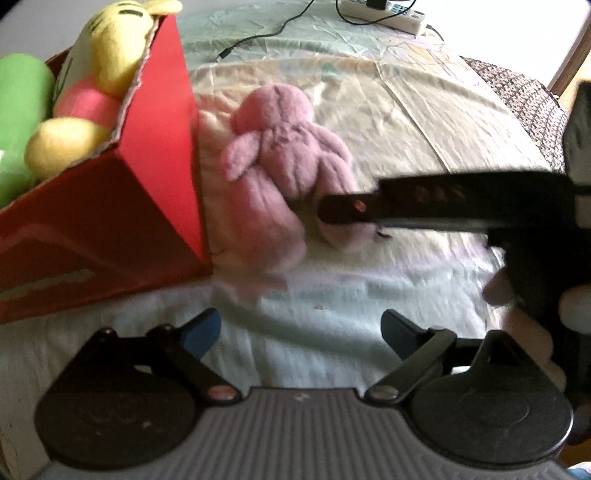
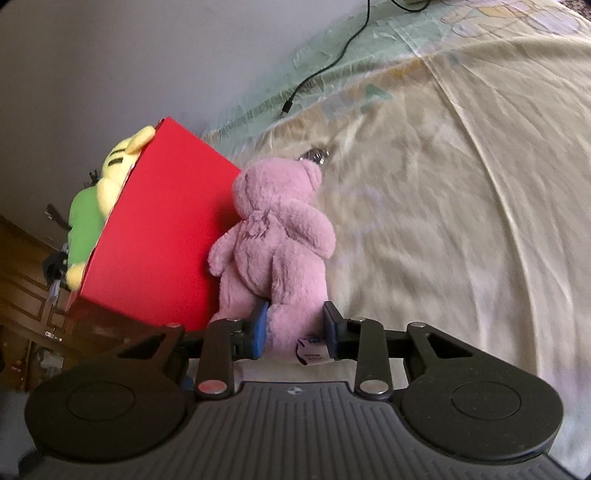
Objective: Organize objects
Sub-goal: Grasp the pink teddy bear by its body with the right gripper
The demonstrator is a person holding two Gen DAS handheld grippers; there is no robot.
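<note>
In the right wrist view, the right gripper (image 2: 294,328) is sitting nearest, at 6 o'clock, its blue-padded fingers (image 2: 260,326) clamping on one leg of the pink bear (image 2: 275,236). The bear is lying face down on the bed (image 2: 461,206), its head pointing toward 12 o'clock and its side touching the red box (image 2: 159,229), which is standing at its 9 o'clock. A white tag (image 2: 310,350) is hanging from the clamped leg. Beyond the box rim, a yellow plush (image 2: 118,166) and a green plush (image 2: 85,221) are resting inside. Farther off, at 12 o'clock, a black cable (image 2: 332,62) is trailing across the sheet.

In the left wrist view, the left gripper (image 1: 299,328) is hovering over bare sheet at 6 o'clock, its fingers (image 1: 201,332) standing wide apart with nothing between them. The bear is lying beyond at 12 o'clock, and the right gripper's arm is reaching in from 3 o'clock. A white power strip (image 1: 388,13) is lying farthest away.
</note>
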